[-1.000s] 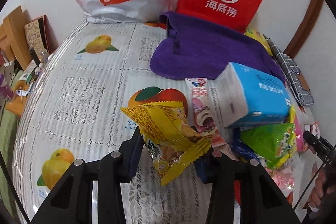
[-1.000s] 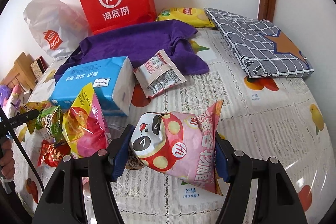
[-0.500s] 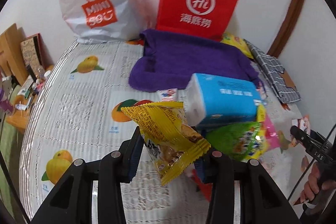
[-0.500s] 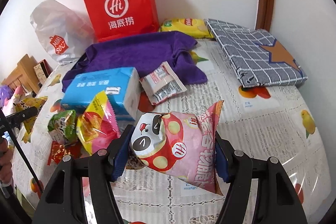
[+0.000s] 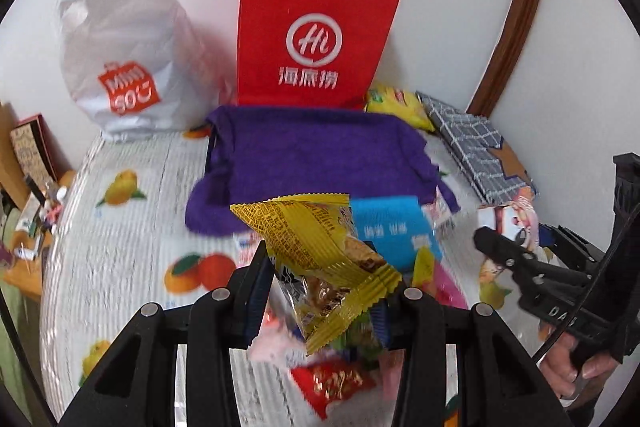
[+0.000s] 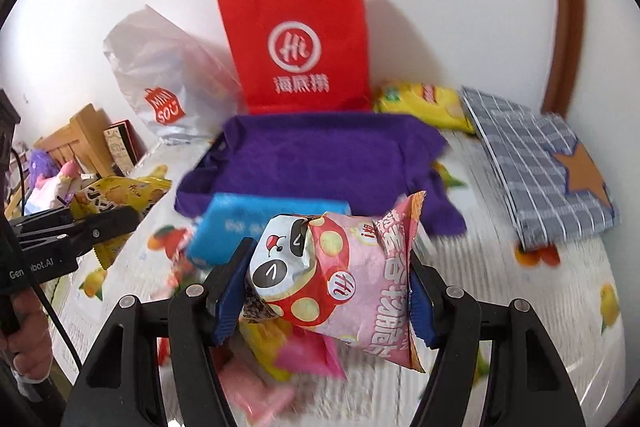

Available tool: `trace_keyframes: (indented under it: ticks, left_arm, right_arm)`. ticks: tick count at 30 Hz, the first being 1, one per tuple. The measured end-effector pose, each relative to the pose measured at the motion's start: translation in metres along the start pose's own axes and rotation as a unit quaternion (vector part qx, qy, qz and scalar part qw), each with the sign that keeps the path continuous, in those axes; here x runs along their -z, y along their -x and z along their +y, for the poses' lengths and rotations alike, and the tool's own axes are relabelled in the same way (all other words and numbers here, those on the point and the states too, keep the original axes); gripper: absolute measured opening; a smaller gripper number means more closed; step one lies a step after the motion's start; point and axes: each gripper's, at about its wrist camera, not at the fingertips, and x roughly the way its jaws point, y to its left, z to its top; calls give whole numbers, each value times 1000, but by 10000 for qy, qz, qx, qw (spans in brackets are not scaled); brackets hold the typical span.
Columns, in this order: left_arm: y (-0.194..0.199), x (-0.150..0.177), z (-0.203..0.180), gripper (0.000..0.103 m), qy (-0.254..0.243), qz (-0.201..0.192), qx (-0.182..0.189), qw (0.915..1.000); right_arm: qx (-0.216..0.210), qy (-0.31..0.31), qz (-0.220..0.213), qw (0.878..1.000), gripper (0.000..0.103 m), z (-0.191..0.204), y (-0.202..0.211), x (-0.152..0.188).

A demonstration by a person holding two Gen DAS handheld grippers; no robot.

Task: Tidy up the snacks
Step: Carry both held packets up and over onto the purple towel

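Observation:
My left gripper is shut on a yellow snack packet, held up above the table. My right gripper is shut on a pink snack bag with a red mushroom print, also lifted. Each gripper shows in the other's view: the right one at the right edge with the pink bag, the left one at the left edge with the yellow packet. Below lie a blue tissue pack, a red packet and several other snacks. A red paper bag stands upright at the back wall.
A purple towel lies in front of the red bag. A white plastic bag sits at the back left, a yellow chip bag and a grey checked pouch at the back right. Wooden clutter stands beyond the table's left edge.
Both grippers have risen with their packets and drawn nearer each other. The snack pile now lies lower in both views, and the red bag shows in full.

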Motion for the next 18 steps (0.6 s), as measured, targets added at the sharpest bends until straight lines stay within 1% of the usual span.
trace_keyframes:
  ticks: [5,8,11,15,18]
  left_arm:
    - [-4,-31,8,41,111,-70,-12,9999]
    - [-8,-51,14,41,187,-108,5,9998]
    - [-15,-70,20,41,214,-178,-81,9996]
    - [-29,-91,30,41,246,-203,-125,9994]
    - [-47,-105,36,41,234,-135,-174,9995]
  right_arm:
    - [23,138,-107,9998,68,9,-13,-37]
    - [48,163,-193,9997,68,9,-23,-63]
    - [84,138,-241,9996,68,5,-36,-84]
    - [111,92,-282,9995,68,-1,-54,-106]
    - [140,53,-274,9995,68,-5,-69,-117]
